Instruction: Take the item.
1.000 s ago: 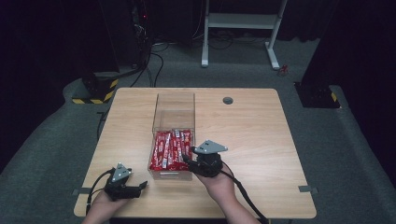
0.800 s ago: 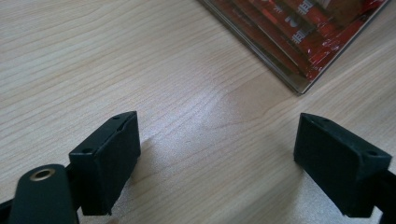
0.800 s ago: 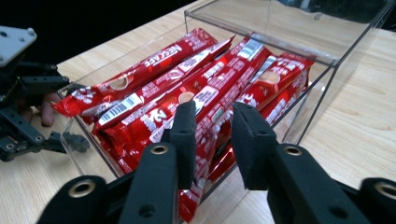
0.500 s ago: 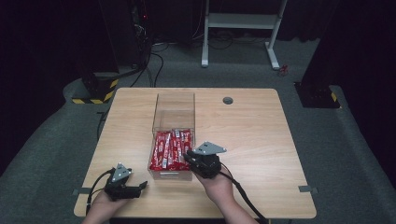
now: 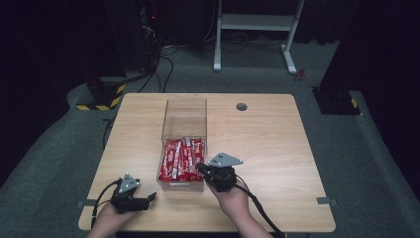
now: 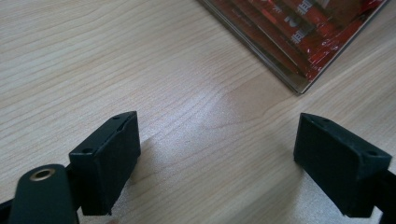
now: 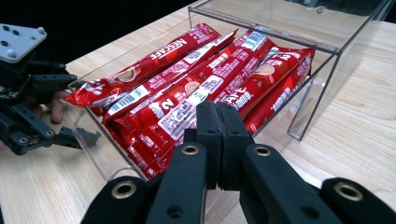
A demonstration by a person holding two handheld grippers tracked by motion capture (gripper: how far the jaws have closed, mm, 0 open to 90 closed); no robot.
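Both jaws of the right gripper (image 7: 218, 122) have just clamped together empty above the sachets (image 7: 196, 88).

Light wood worktop (image 5: 277, 148), rounded corners, on grey carpet. Small dark round grommet (image 5: 241, 106) near far edge, right of centre. Clear plastic box (image 5: 184, 118) lies directly on worktop, left of centre, long axis running away from the person; red sachets (image 5: 183, 158) fill its near half. Left hand-held gripper (image 5: 148, 199) rests low at near-left part of worktop.
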